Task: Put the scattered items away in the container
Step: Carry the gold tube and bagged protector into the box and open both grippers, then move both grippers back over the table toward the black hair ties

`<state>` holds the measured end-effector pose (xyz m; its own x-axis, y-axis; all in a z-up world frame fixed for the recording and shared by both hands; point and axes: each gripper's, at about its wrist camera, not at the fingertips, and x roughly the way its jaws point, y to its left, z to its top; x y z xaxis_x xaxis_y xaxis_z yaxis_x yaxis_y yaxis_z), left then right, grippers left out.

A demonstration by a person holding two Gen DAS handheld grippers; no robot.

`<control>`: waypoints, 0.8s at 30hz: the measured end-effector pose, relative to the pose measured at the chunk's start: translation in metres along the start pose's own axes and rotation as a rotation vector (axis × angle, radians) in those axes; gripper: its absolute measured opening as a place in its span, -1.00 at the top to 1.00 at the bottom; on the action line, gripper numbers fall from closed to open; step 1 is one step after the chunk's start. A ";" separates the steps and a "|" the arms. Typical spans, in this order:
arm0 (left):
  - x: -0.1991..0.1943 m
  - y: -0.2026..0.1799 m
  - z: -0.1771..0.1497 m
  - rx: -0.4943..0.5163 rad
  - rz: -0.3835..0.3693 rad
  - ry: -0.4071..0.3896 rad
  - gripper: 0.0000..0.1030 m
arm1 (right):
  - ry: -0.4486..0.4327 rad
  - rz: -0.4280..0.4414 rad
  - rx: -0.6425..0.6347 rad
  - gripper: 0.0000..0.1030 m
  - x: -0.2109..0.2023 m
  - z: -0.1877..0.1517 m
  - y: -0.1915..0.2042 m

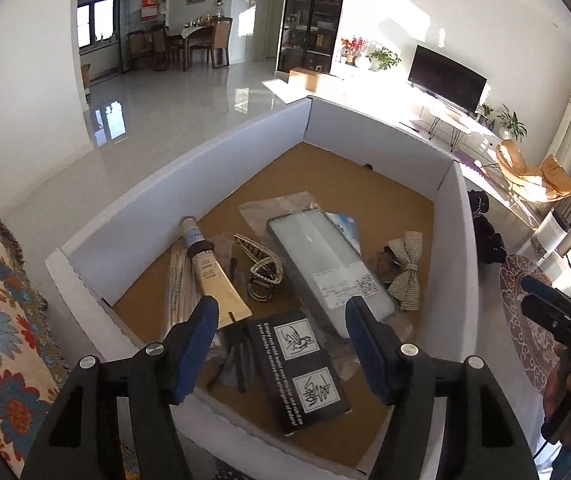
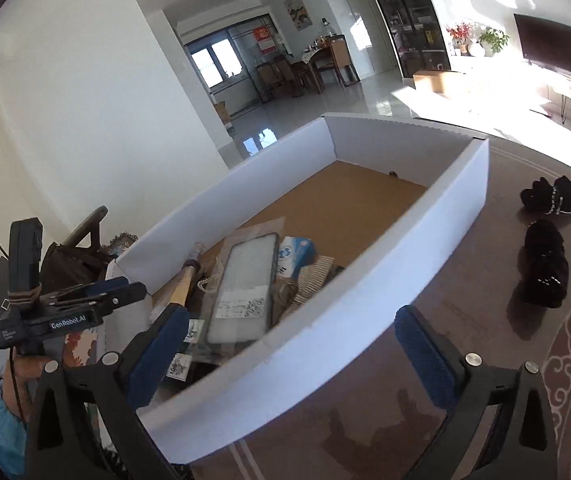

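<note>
A white cardboard box (image 1: 221, 168) with a brown floor holds a cream tube (image 1: 209, 270), a pearl hair clip (image 1: 263, 268), a bagged phone case (image 1: 325, 268), a checked bow (image 1: 405, 276) and a black card (image 1: 301, 368). My left gripper (image 1: 281, 320) is open and empty, hovering over the box's near end. My right gripper (image 2: 289, 344) is open and empty, straddling the box's right wall (image 2: 365, 296). Two black fabric items (image 2: 545, 268) (image 2: 551, 196) lie on the table to the right of the box.
The box stands on a dark patterned glass tabletop (image 2: 485, 360). A floral cloth (image 1: 1, 320) lies left of the box. The right gripper also shows in the left wrist view (image 1: 553, 312), and the left one in the right wrist view (image 2: 85, 300).
</note>
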<state>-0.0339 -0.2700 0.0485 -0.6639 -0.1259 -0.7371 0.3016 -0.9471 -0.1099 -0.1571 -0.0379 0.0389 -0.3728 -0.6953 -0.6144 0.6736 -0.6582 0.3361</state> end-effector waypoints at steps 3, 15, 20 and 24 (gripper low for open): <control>-0.030 -0.047 -0.013 0.097 -0.091 -0.049 -0.54 | 0.038 -0.166 0.023 -1.00 -0.040 -0.054 -0.060; 0.041 -0.245 -0.086 0.425 -0.195 0.099 -1.00 | 0.151 -0.585 0.142 -1.00 -0.137 -0.155 -0.189; 0.082 -0.257 -0.092 0.439 -0.108 0.115 -1.00 | 0.149 -0.601 0.146 -1.00 -0.134 -0.155 -0.183; 0.091 -0.256 -0.094 0.434 -0.088 0.085 -1.00 | 0.149 -0.601 0.146 -1.00 -0.133 -0.154 -0.184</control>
<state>-0.1076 -0.0111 -0.0532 -0.6103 -0.0322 -0.7915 -0.0805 -0.9915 0.1024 -0.1331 0.2203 -0.0513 -0.5592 -0.1516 -0.8151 0.2766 -0.9609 -0.0110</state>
